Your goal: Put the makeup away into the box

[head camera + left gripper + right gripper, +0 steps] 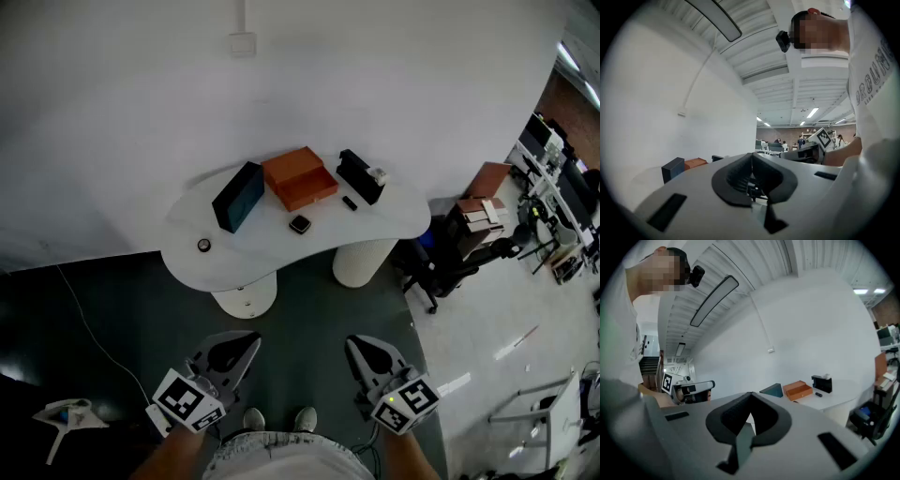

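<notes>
On the white table (394,225) stands an open orange box (300,178), with a dark teal box (238,196) to its left and a black holder (360,175) to its right. Small makeup pieces lie in front of them: a dark square compact (300,224), a short black stick (350,202) and a small round pot (203,245). My left gripper (246,343) and right gripper (361,349) are both shut and empty, held low near my body, well short of the table. The right gripper view shows the orange box (800,390) far off.
The table stands on two white pedestals (364,262) against a white wall. A black office chair (450,267) and stacked boxes (480,214) stand to the right. A white cable (89,333) runs over the dark floor at left, by a crumpled white object (67,413).
</notes>
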The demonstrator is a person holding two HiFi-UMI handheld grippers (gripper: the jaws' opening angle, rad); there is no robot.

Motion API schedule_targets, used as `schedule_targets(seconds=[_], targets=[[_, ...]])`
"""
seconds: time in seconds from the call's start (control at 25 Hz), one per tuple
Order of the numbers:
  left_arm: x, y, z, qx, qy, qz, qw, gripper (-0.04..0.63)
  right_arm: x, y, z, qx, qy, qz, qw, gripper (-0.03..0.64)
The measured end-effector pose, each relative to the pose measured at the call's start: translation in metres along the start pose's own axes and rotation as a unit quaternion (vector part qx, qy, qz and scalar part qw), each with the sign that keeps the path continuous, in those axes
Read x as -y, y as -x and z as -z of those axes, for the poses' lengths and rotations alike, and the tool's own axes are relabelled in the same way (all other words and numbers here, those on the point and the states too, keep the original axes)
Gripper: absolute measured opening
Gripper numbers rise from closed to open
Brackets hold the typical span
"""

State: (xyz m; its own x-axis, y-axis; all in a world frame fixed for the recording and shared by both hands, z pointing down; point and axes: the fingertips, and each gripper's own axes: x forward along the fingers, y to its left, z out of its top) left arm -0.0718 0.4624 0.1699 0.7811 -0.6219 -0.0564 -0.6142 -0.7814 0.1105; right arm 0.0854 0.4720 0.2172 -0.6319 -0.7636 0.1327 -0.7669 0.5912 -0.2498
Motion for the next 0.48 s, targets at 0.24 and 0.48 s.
schedule_targets(seconds=[0.24, 0.48], targets=[[0.000, 0.002, 0.001, 0.000, 0.003, 0.001, 1.0000, 0.020, -0.005, -0.001, -0.002, 0.001, 0.003, -0.005, 1.000, 0.005], [0.000, 0.003, 0.002, -0.004, 0.002, 0.004, 1.0000, 0.020, -0.012, -0.005, -0.004, 0.006, 0.005, -0.014, 1.000, 0.005]])
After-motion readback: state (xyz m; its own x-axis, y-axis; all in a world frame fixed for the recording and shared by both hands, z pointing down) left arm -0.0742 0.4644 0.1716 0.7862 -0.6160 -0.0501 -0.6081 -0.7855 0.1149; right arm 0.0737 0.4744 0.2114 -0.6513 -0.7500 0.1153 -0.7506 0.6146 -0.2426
